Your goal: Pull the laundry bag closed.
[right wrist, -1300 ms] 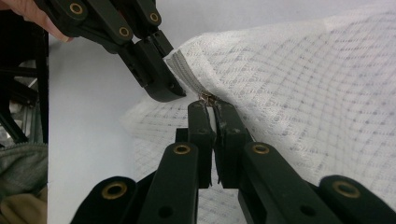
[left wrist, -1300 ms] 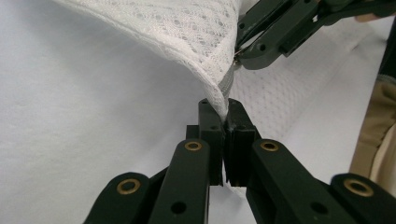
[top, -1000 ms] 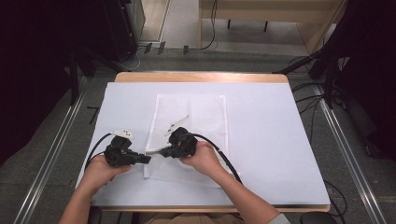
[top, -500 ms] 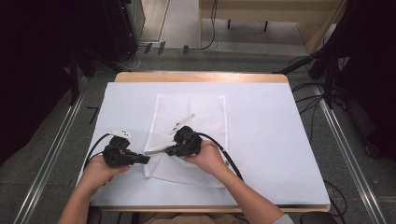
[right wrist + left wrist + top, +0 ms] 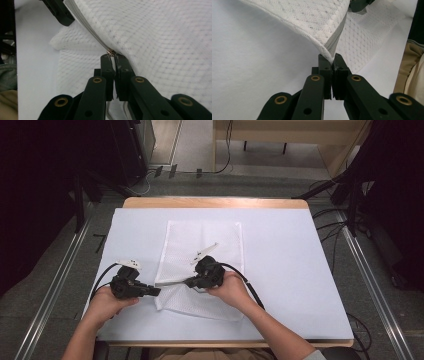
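Observation:
A white mesh bag (image 5: 205,242) lies flat in the middle of the table, its near left edge lifted between the two grippers. My left gripper (image 5: 157,291) is shut on the bag's corner at the end of the grey zipper (image 5: 337,37); in the left gripper view its tips (image 5: 331,58) pinch the mesh bag (image 5: 312,20) there. My right gripper (image 5: 188,282) is shut on the small metal zipper pull (image 5: 110,52). In the right gripper view its tips (image 5: 113,57) close under the mesh bag (image 5: 162,37).
A white sheet (image 5: 300,270) covers the wooden table (image 5: 215,202). Dark stands and cables (image 5: 350,200) surround the table on the floor. The person's forearms come in from the bottom edge. The other gripper (image 5: 58,12) is close at the right gripper view's top left.
My right gripper has slid a little to the right along the zipper, so the lifted edge between the grippers is longer. The left gripper has stayed put.

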A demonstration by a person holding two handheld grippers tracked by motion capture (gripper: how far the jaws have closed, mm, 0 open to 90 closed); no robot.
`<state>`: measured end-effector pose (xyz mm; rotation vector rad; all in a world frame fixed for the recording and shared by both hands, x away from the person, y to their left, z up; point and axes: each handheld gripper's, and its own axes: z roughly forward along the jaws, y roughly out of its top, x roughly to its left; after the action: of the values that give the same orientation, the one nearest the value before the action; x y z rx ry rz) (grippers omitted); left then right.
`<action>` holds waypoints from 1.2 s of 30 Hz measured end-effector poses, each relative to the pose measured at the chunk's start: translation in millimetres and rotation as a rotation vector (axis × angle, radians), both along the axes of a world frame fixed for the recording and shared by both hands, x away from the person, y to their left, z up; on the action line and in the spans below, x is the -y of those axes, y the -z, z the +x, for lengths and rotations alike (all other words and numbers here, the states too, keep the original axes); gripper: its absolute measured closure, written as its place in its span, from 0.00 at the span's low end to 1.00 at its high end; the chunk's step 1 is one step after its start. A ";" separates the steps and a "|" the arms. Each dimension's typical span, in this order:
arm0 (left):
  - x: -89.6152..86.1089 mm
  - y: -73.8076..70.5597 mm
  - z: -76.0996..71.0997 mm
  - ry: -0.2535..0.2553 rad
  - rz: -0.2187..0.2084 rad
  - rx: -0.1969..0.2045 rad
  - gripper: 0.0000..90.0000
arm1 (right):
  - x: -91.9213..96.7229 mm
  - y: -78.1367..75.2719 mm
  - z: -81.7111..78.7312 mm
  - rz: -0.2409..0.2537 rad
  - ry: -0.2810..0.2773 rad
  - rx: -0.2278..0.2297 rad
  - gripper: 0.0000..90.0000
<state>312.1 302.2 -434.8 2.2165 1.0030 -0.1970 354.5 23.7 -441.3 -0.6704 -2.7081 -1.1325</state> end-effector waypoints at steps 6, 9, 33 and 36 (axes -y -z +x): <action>-0.5 0.1 0.1 0.002 -0.009 -0.006 0.98 | 2.5 0.2 -3.3 0.002 0.004 0.022 0.98; -0.8 0.6 -0.1 -0.001 -0.007 -0.010 0.98 | 6.3 3.3 -2.0 -0.004 0.015 0.012 0.98; -4.5 0.9 -1.7 -0.004 -0.022 -0.019 0.98 | 35.1 6.3 2.9 -0.015 0.053 -0.006 0.98; -4.8 1.0 -1.7 0.002 -0.017 -0.020 0.98 | 38.4 5.9 2.5 -0.014 0.053 -0.009 0.98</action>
<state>310.4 307.0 -435.8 2.2044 1.0065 -0.2277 357.0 -14.7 -447.2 -0.7517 -2.7084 -1.1198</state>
